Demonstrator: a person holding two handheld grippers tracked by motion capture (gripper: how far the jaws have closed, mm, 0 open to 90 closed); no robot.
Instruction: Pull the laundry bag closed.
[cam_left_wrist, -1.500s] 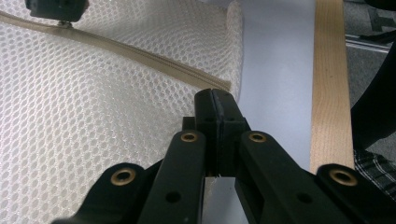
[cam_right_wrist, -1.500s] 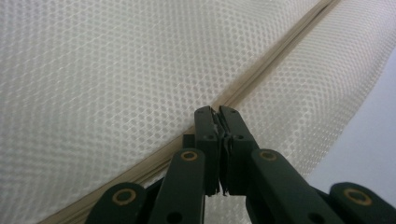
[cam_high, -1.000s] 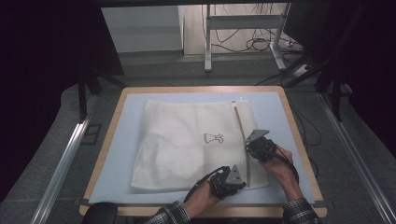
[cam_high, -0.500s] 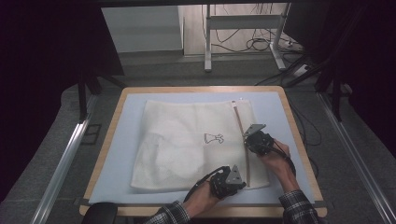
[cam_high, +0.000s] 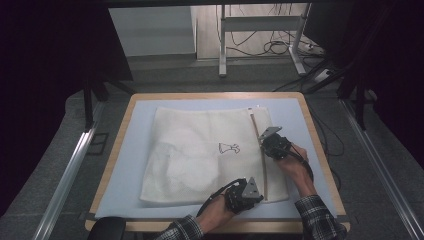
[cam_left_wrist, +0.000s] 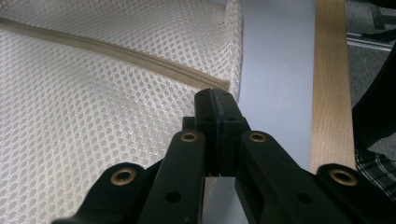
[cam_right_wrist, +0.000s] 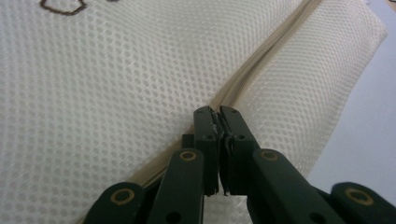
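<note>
A white mesh laundry bag (cam_high: 200, 150) with a small black dress print lies flat on the table. Its beige zipper (cam_high: 258, 150) runs along the bag's right side. My left gripper (cam_high: 256, 192) is at the near end of the zipper (cam_left_wrist: 116, 49), its jaws shut on the bag's mesh (cam_left_wrist: 93, 116) at that corner. My right gripper (cam_high: 265, 141) sits partway up the zipper (cam_right_wrist: 261, 60), shut on the small zipper pull (cam_right_wrist: 218, 122) held between its tips. Behind it the zipper teeth look parted.
The bag rests on a pale blue mat (cam_high: 135, 165) framed by a wooden table edge (cam_high: 320, 150). Bare mat lies to the left and right of the bag. Dark floor, metal rails (cam_high: 70, 170) and cables surround the table.
My right gripper has slid away from me along the zipper by a short distance. The left gripper has stayed at the bag's near corner.
</note>
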